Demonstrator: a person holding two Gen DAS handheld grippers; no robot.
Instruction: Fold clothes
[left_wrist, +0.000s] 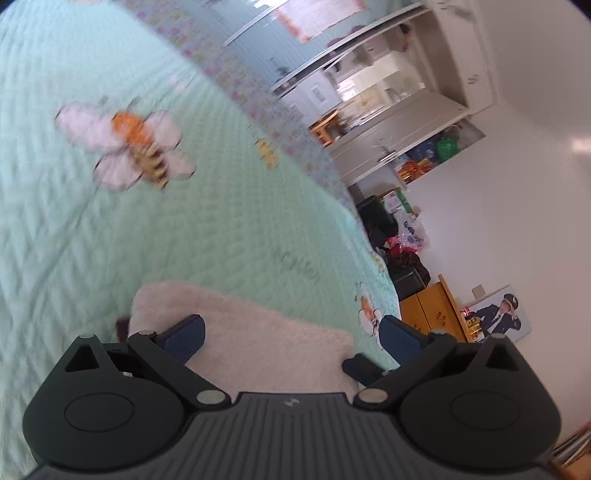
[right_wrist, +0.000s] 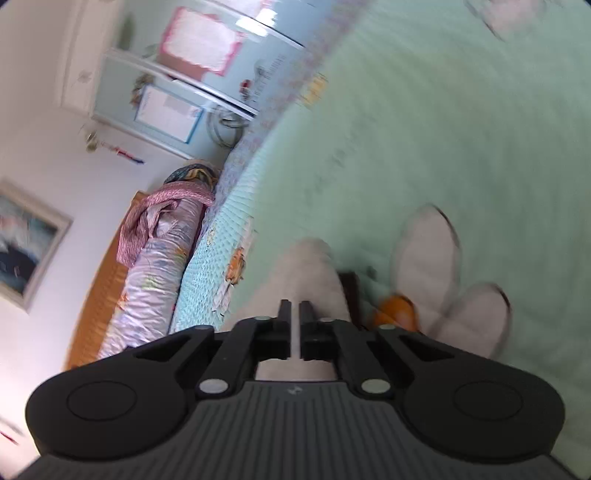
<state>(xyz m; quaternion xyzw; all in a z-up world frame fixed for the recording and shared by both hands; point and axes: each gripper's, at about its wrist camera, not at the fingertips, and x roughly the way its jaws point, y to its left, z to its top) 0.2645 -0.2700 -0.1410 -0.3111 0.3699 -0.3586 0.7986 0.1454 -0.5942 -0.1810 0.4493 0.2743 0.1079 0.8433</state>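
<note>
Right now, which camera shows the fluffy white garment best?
The left wrist view. There the white garment lies broad and fairly sharp on the green bedspread, between the open fingers of the left hand-held gripper. The right wrist view shows only a blurred strip, partly hidden by its own gripper.

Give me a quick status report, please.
Left gripper open over fluffy white garment. Right gripper nearly shut, white cloth between. Nothing blocking on mint quilted bedspread.

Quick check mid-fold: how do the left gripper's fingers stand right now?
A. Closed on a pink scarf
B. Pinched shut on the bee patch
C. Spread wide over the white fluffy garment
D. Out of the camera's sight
C: the left gripper has its blue pads set far apart over the white fluffy garment on the green quilt.
</note>
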